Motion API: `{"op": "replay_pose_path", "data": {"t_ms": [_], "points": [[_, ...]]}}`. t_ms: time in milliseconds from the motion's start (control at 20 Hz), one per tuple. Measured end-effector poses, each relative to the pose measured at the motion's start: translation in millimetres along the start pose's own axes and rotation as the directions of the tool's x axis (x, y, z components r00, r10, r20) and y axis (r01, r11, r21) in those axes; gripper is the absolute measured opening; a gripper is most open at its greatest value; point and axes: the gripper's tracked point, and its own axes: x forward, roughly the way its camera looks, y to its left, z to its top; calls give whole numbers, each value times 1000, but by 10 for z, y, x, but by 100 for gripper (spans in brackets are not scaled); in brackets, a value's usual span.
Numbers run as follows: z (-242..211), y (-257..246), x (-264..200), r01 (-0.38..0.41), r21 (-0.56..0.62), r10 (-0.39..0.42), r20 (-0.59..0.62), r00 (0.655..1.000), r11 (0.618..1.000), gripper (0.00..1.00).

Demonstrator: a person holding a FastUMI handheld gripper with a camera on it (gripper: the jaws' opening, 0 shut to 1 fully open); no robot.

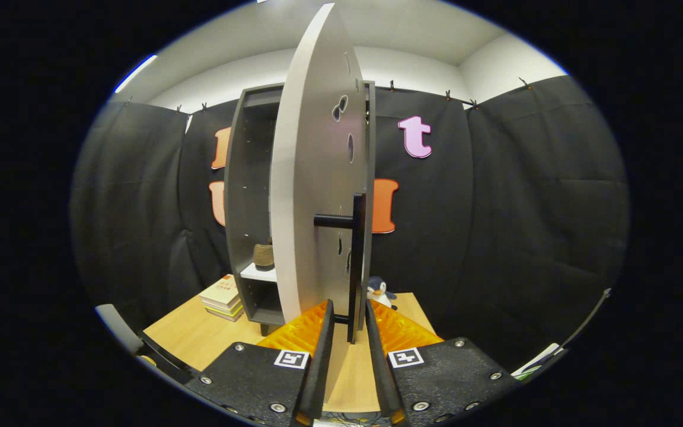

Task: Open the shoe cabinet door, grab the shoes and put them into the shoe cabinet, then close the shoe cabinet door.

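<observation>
The tall grey shoe cabinet (246,196) stands on a wooden table (199,338). Its pale door (306,196) is swung open and I see it nearly edge-on. A black vertical bar handle (357,261) sticks out from the door. My gripper (350,309) straddles the lower end of this handle, one finger on each side, with small gaps showing, so it is open. A brownish object (263,255), maybe a shoe, sits on the white shelf (258,274) inside the cabinet.
A stack of books (223,296) lies on the table left of the cabinet. A small penguin toy (380,290) stands behind the door, to the right. A grey chair back (119,335) is off the table's left corner. Black cloth walls surround the booth.
</observation>
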Motion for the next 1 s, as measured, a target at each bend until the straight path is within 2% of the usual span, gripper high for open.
{"op": "replay_pose_path", "data": {"t_ms": [600,850,1000], "points": [[-8,369,117,-213,64,211,43,977,975,47],[-57,493,166,-288,44,286,41,957,957,51],[-48,707,358,-335,44,333,38,942,941,51]]}}
